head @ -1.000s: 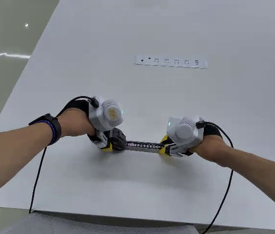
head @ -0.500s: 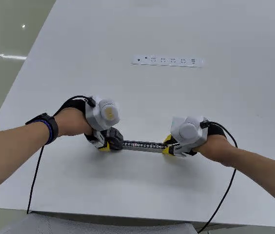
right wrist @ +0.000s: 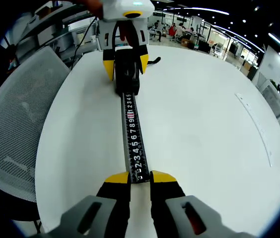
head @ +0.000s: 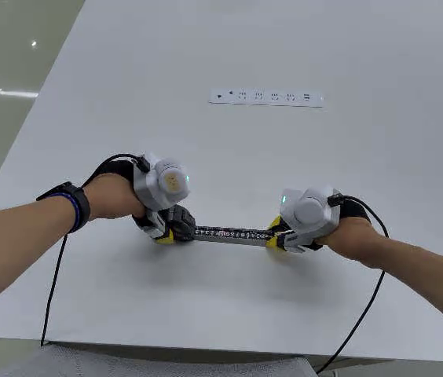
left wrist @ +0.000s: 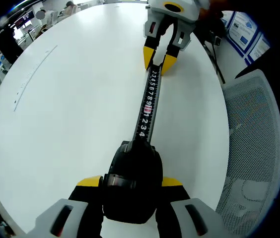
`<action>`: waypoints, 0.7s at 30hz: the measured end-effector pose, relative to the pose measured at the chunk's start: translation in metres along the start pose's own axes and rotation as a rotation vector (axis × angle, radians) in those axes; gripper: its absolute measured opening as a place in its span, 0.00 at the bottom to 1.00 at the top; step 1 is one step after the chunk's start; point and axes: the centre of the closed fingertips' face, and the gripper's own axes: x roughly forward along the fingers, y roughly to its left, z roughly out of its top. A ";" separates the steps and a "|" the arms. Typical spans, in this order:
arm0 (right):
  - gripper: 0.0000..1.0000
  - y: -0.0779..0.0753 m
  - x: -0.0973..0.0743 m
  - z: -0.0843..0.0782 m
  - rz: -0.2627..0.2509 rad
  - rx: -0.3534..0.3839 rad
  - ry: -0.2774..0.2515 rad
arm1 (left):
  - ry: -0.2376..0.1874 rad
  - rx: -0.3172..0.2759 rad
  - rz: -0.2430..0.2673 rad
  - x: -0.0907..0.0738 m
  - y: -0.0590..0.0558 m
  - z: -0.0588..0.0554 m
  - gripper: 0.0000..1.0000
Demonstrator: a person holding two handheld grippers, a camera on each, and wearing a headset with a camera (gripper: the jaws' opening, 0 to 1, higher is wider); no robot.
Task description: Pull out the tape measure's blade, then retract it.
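Two hand-held grippers, both clamped: the left hand-held gripper (left wrist: pixel 130 182) squeezes the black tape measure case (left wrist: pixel 130 166), the right hand-held gripper (right wrist: pixel 140 177) pinches the blade (right wrist: pixel 131 124) by its tip, all low on the bench (head: pixel 284 47). Compared to a second ago they sit a bit further apart with more blade showing, so I'd say the pull-out is underway and the retract hasn't started. End hook is buried between the right jaws, and I can't make out any lock on the case

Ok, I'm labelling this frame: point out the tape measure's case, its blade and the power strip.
case (left wrist: pixel 130 181), left gripper view, top of the black housing
blade (right wrist: pixel 131 130), right gripper view, numbered face mid-length
power strip (head: pixel 265 96), head view, its middle
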 end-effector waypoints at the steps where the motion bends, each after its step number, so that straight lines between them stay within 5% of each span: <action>1: 0.13 0.000 0.000 -0.001 0.000 0.001 0.000 | 0.000 0.000 0.000 0.000 0.000 0.000 0.38; 21: 0.13 -0.001 -0.010 -0.015 -0.008 0.014 -0.002 | 0.001 0.001 0.002 0.002 0.002 0.001 0.38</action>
